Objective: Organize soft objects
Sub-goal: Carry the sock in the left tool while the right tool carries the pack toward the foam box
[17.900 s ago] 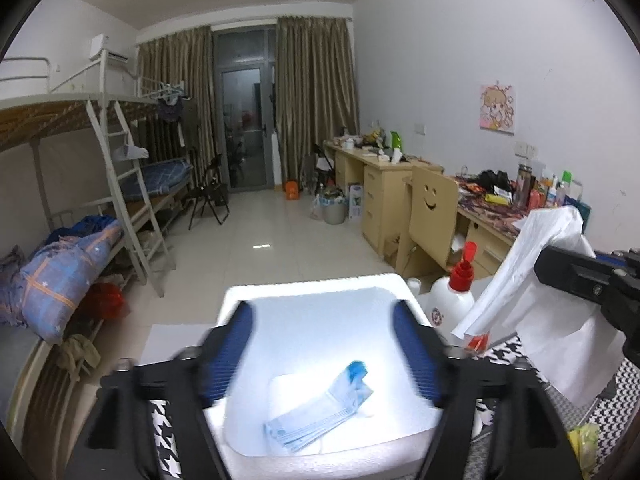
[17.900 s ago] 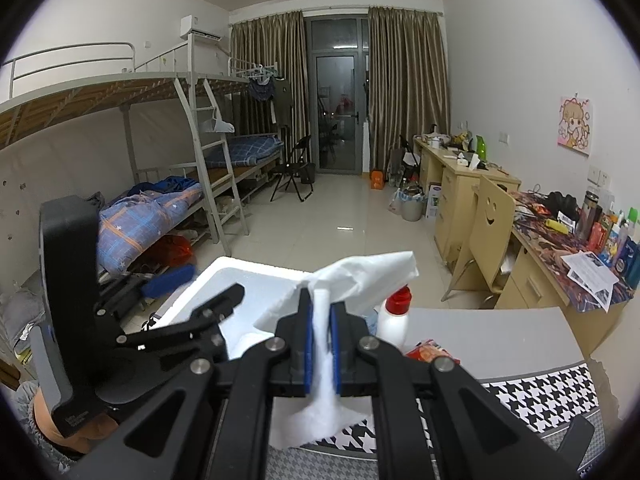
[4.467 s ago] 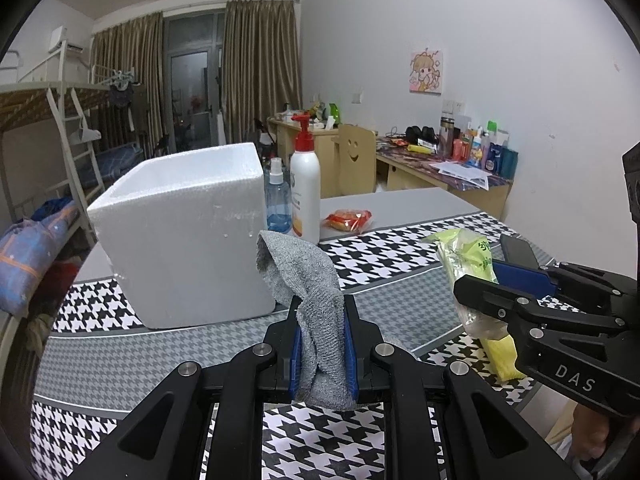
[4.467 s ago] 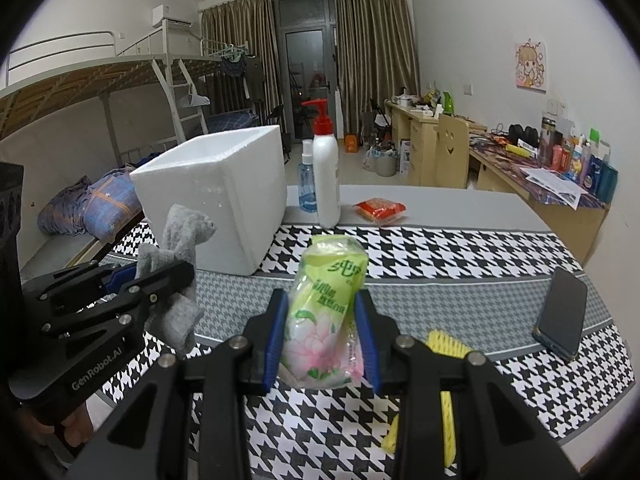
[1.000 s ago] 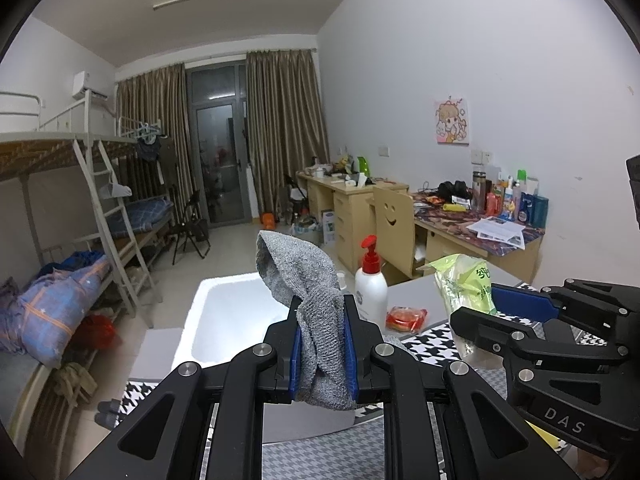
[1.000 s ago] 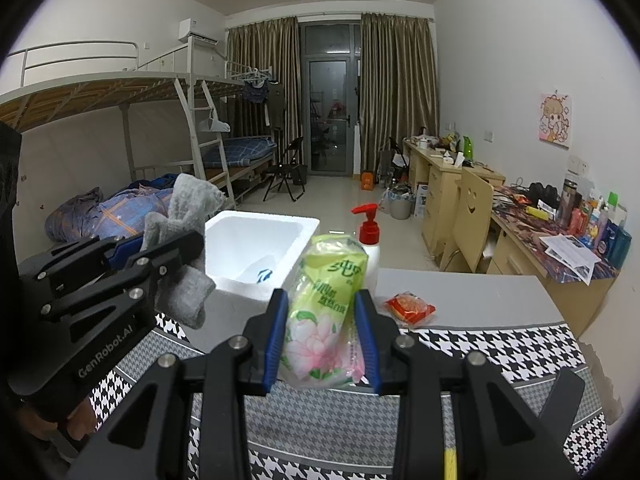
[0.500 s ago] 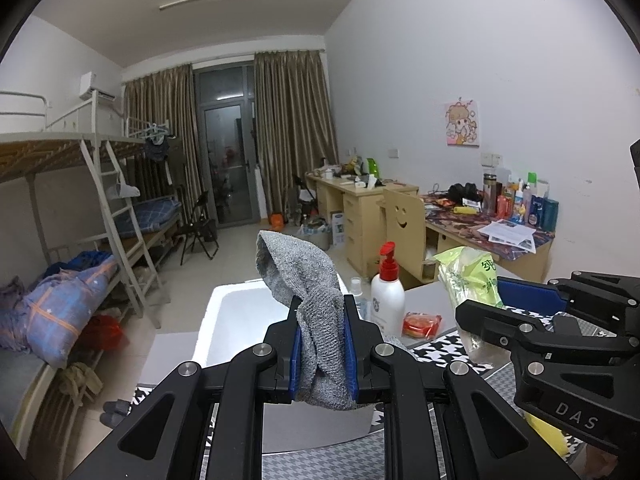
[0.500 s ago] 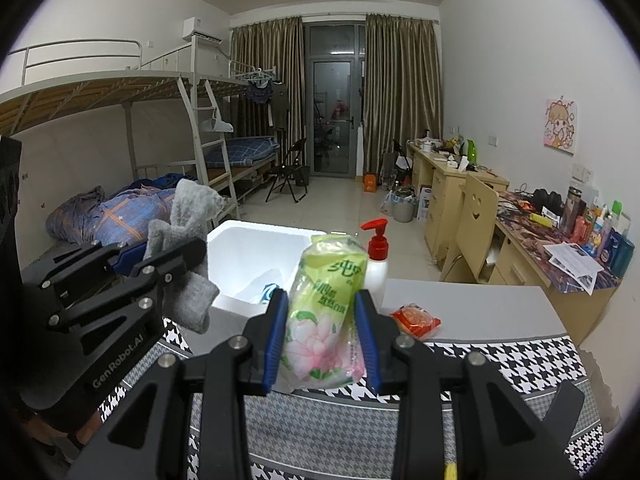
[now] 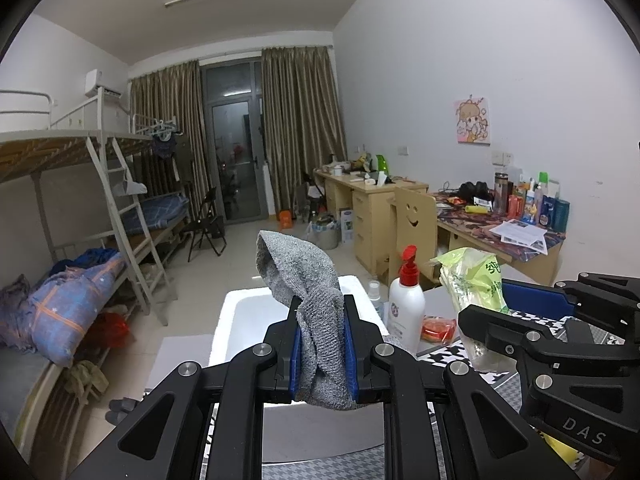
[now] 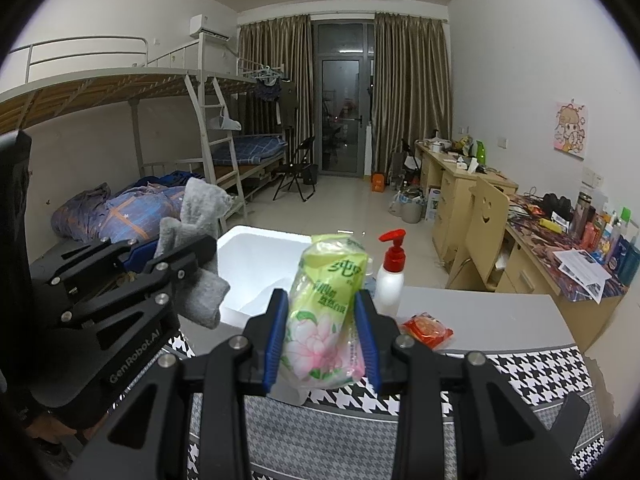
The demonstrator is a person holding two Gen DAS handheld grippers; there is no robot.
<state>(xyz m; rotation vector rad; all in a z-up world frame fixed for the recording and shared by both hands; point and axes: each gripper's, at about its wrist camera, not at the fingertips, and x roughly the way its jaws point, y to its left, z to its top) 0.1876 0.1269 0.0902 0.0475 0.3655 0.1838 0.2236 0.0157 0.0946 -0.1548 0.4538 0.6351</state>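
Note:
My left gripper (image 9: 322, 344) is shut on a grey knitted sock (image 9: 308, 292), held in the air over the near side of the open white foam box (image 9: 244, 320). In the right wrist view the sock (image 10: 196, 240) hangs at the left by the box (image 10: 256, 264). My right gripper (image 10: 322, 340) is shut on a green tissue pack with a pink flower (image 10: 326, 312), held above the table just right of the box. The pack also shows in the left wrist view (image 9: 474, 280).
A white pump bottle with a red top (image 10: 391, 276) and a small clear bottle (image 9: 375, 294) stand behind the box. A red snack packet (image 10: 427, 330) lies on the grey table. A houndstooth cloth (image 10: 520, 364) covers the near table. Desks and a chair stand right, bunk beds left.
Both grippers, still holding the sock and the tissue pack, have shifted slightly. The foam box now sits a little lower and closer in both views.

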